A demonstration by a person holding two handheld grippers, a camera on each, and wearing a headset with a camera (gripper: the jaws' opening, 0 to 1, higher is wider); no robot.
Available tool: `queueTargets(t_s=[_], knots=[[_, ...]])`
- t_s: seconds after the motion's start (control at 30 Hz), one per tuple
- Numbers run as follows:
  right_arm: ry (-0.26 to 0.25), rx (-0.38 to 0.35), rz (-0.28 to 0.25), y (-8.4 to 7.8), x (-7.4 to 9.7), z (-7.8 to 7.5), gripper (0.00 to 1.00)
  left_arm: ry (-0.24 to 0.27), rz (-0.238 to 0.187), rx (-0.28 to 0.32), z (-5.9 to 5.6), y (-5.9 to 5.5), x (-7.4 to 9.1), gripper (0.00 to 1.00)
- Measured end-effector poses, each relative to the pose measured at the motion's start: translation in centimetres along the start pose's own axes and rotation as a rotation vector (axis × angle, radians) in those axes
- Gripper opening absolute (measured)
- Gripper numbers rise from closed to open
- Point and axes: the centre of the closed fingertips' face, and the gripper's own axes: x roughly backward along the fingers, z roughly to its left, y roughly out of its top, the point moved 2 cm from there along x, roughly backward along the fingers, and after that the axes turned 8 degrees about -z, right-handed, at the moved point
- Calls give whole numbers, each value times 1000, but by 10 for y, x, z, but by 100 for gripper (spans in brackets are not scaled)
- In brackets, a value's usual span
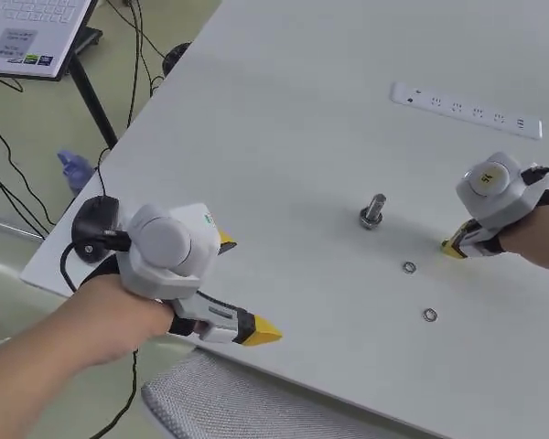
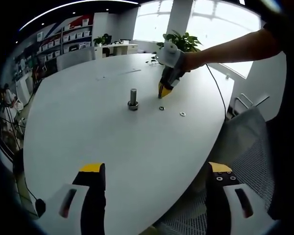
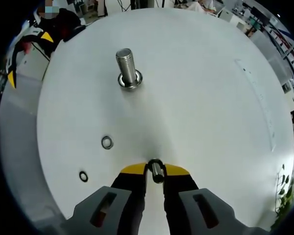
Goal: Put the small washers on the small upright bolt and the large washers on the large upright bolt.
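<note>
Right hand-held gripper (image 3: 156,168) was pinched shut on a small metal piece (image 3: 157,174), tips down at the surface (image 3: 210,98). The piece was likely the small bolt, but too small to confirm. The large bolt (image 3: 127,67) stood upright beyond it, with a ring or flange at its base. Two washers lay loose on the surface, one washer (image 3: 107,142) near the right jaws and the other washer (image 3: 83,176) just beside it, both apart from the large bolt. Left hand-held gripper (image 2: 157,169) hung spread and empty at the surface edge, above a chair (image 1: 220,402). Judged step: early, no loose washer threaded yet. The next move likely called for leaving the piece standing upright, then a fine pinch on a flat washer. Laptop (image 1: 27,37) stickers and power strip (image 1: 467,110) markings were unreadable.
</note>
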Motion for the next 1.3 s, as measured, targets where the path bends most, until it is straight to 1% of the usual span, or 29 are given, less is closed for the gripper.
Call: queueTargets(t_s=[0.13,0.23,0.33,0.4,0.6,1.03,1.1,1.3], knots=[[-6,8,-5,0,1,-1,13,1,4,-3,1,1,1,84],[-5,7,-5,0,1,-1,14,1,-5,-3,1,3,1,84],[-4,7,-6,0,3,-2,17,2,2,-9,1,2,2,84],[0,10,-9,1,3,-2,19,1,-2,-5,0,3,2,84],[10,9,-9,2,6,-2,21,2,-2,-8,0,2,3,83],[5,23,-34,11,24,-2,25,-2,-4,-16,-3,3,3,82],[4,31,-40,14,27,-1,26,-3,0,-19,-3,3,3,82],[-4,42,-51,21,35,-2,27,-2,-8,-26,-5,7,5,82]])
